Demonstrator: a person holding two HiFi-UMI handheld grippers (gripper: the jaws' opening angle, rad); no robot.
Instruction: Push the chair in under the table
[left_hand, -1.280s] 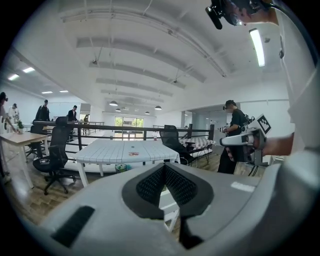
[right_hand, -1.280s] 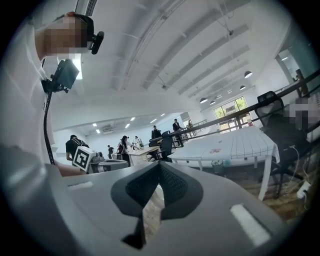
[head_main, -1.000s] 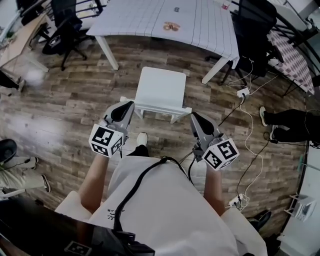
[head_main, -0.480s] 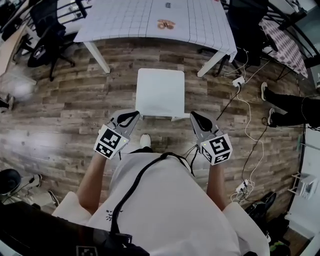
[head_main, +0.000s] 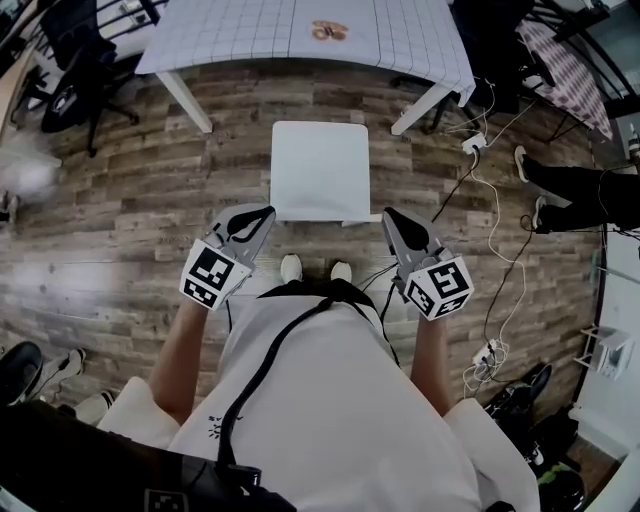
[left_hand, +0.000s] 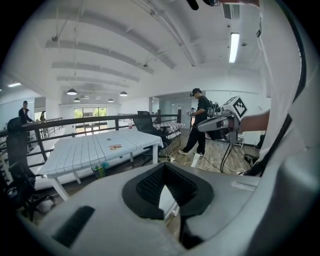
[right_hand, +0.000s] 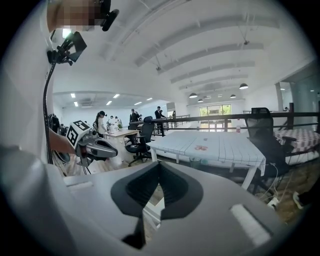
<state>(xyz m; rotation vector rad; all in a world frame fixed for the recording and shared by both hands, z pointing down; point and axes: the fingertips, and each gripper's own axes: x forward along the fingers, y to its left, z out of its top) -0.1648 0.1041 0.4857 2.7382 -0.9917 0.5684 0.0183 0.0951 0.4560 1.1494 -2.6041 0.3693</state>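
Note:
A white chair (head_main: 320, 170) stands on the wood floor, its seat a short way in front of the white gridded table (head_main: 240, 35). My left gripper (head_main: 264, 212) sits at the chair's near left corner and my right gripper (head_main: 390, 214) at its near right corner. Both are shut with nothing between the jaws, and I cannot tell whether either touches the chair. In the left gripper view the shut left gripper (left_hand: 164, 166) points past a sliver of the chair (left_hand: 166, 199) toward the table (left_hand: 95, 150). The right gripper view shows the shut right gripper (right_hand: 159, 165) and the table (right_hand: 220, 145).
Black office chairs (head_main: 70, 75) stand at the far left. White cables and a power strip (head_main: 472, 145) trail over the floor at the right, near another person's legs (head_main: 580, 195). My shoes (head_main: 315, 270) are just behind the chair. A small brownish item (head_main: 325, 30) lies on the table.
Both grippers have come down and in toward the chair's near corners and stayed shut. The chair now looks square to the table.

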